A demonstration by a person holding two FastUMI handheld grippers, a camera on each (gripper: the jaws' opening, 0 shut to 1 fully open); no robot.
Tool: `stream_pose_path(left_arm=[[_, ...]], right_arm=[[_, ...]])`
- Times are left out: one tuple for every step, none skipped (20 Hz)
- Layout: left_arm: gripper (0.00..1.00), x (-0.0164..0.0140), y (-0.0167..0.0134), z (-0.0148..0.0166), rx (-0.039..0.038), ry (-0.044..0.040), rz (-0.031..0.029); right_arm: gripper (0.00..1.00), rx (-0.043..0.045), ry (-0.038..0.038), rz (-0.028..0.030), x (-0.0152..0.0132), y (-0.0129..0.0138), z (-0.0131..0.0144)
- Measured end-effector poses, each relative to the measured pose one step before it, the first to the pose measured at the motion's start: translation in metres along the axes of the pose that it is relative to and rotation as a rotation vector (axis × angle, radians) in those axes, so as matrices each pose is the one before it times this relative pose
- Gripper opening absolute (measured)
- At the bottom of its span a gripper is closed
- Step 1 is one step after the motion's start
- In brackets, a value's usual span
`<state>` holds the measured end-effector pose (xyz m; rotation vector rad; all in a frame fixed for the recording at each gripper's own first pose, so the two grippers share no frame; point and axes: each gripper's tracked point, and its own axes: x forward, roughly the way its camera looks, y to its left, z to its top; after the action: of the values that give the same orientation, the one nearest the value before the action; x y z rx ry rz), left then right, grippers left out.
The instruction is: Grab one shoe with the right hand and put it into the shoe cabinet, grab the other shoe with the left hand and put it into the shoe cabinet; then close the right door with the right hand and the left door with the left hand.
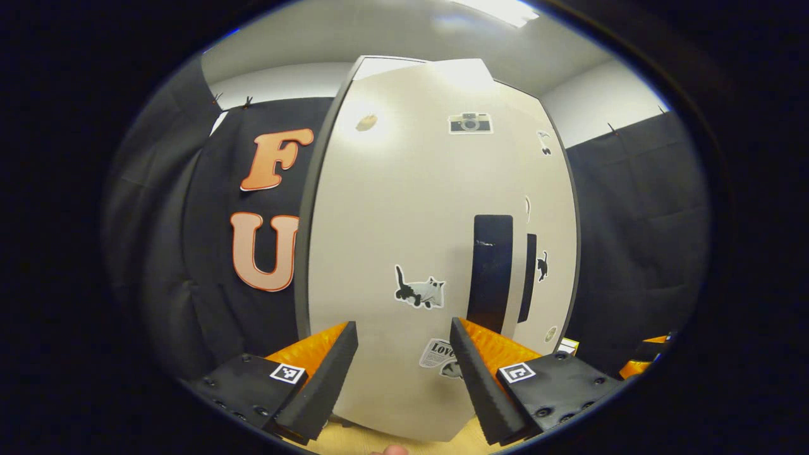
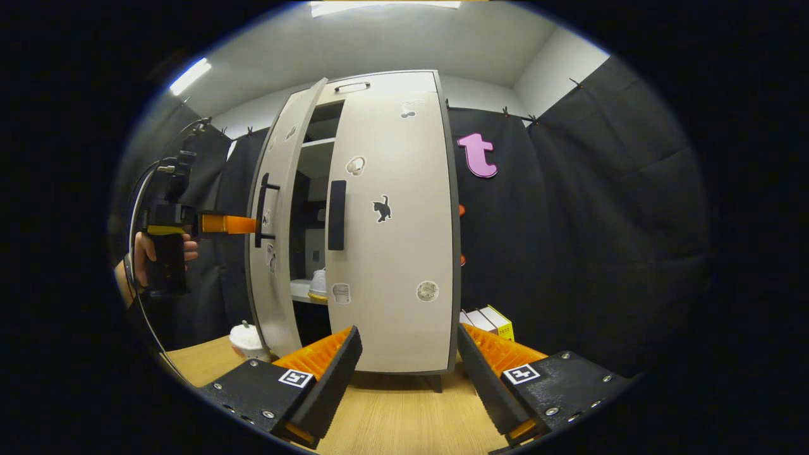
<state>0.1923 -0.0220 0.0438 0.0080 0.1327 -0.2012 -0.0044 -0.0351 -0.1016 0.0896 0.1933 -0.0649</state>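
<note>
Your left gripper (image 1: 403,354) sits spread against the smooth, sticker-dotted left door (image 1: 404,240); your right gripper (image 2: 409,360) gapes over the wood-grain bench (image 2: 404,411).

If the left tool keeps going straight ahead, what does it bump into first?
Most likely the left door of the shoe cabinet. The open left tool points at its front, close by, beside the dark handle.
</note>
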Motion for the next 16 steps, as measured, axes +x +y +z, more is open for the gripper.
stream_pose_path(left_arm=[[0.96, 0.00748, -0.00382, -0.00223, 0.01978, -0.00160, 0.00299], [0.93, 0.00466, -0.00404, 0.00036, 0.00709, -0.00269, -0.00089], [0.93, 0.00381, -0.00176, 0.00028, -0.00591, 0.00207, -0.00242], [0.93, 0.00398, -0.00100, -0.00165, -0.01086, 0.00411, -0.00400], [0.93, 0.00487, -0.00108, -0.00182, -0.01556, 0.00483, -0.00300], [0.93, 0.00543, -0.00118, -0.00257, -0.01384, 0.00474, -0.00092], [0.93, 0.00416, -0.00103, -0.00154, -0.00894, 0.00286, 0.00127], [0.93, 0.00465, -0.00050, -0.00016, -0.00228, -0.00042, 0.00418], [0.95, 0.00285, -0.00057, -0.00029, 0.00402, -0.00181, 0.00519], [0.95, 0.00115, -0.00173, -0.00057, 0.00575, -0.00159, 0.00610], [0.95, 0.00102, -0.00085, 0.00015, 0.00193, -0.00125, 0.00255], [0.95, 0.00151, 0.00004, 0.00086, 0.00222, -0.00565, 0.00351], [0.93, 0.00176, -0.00022, 0.00014, -0.00247, -0.00282, 0.00134], [0.93, 0.00156, -0.00077, 0.00004, -0.00704, -0.00006, -0.00023], [0.93, 0.00093, 0.00011, 0.00068, -0.00837, 0.00201, -0.00054], [0.94, 0.00061, -0.00010, -0.00104, -0.00698, 0.00653, 0.00282]], right_arm=[[0.94, -0.00055, 0.00574, -0.00946, 0.00038, -0.00429, -0.00175], [0.98, 0.00127, 0.00148, -0.00759, 0.00079, -0.00364, -0.00114], [0.94, 0.00020, -0.00173, -0.00629, 0.00183, -0.00244, 0.00047], [0.94, -0.00147, -0.00043, -0.00355, 0.00064, -0.00144, 0.00010], [0.93, -0.00272, -0.00086, -0.00311, 0.00114, -0.00128, 0.00103], [0.93, -0.00265, -0.00115, -0.00100, 0.00115, -0.00141, -0.00027], [0.93, -0.00210, -0.00145, -0.00092, 0.00069, -0.00117, -0.00004], [0.93, -0.00301, -0.00102, -0.00295, 0.00054, -0.00142, 0.00010], [0.93, -0.00238, 0.00206, -0.00352, -0.00016, -0.00195, -0.00095], [0.94, 0.00014, 0.00082, -0.00290, 0.00065, -0.00142, -0.00089], [0.94, 0.00207, -0.00081, -0.00465, 0.00005, -0.00147, 0.00021], [0.94, 0.00275, -0.00075, -0.00495, -0.00039, -0.00221, -0.00006], [0.94, 0.00381, 0.00009, -0.00408, -0.00037, -0.00082, 0.00019], [0.94, 0.00230, 0.00058, -0.00201, -0.00096, -0.00067, -0.00005], [0.93, -0.00058, 0.00065, -0.00137, -0.00050, -0.00102, 0.00016], [0.94, -0.00252, 0.00104, -0.00004, -0.00046, -0.00066, -0.00027]])
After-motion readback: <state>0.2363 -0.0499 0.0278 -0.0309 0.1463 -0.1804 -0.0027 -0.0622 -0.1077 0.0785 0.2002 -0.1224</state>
